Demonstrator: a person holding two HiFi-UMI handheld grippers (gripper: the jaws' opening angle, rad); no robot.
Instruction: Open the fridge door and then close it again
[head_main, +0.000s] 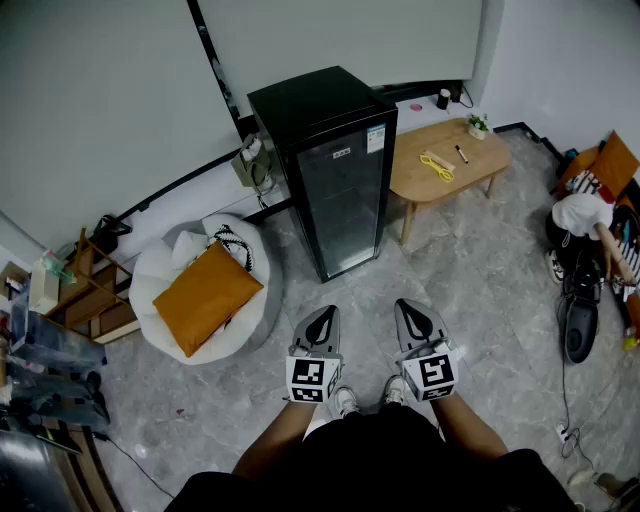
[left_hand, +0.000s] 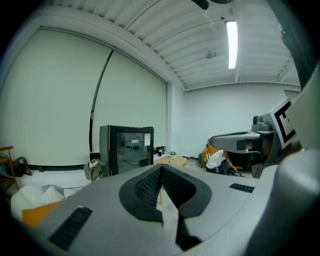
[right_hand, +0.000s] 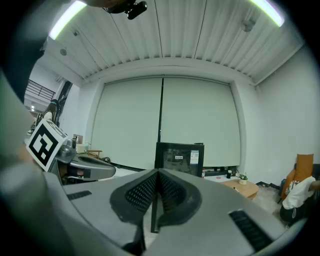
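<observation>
A black fridge (head_main: 335, 175) with a glass door stands against the back wall, its door closed. It also shows ahead in the left gripper view as the fridge (left_hand: 127, 148) and in the right gripper view as the fridge (right_hand: 180, 159). My left gripper (head_main: 322, 322) and right gripper (head_main: 417, 314) are held side by side over the floor, well short of the fridge. Both are shut with nothing between the jaws. The left gripper (left_hand: 161, 170) and the right gripper (right_hand: 157, 174) have their tips pressed together.
A white beanbag with an orange cushion (head_main: 205, 290) lies left of the fridge. A low wooden table (head_main: 445, 165) stands to its right. A person (head_main: 590, 225) crouches at the far right among bags and cables. Wooden shelving (head_main: 85, 295) stands at the left wall.
</observation>
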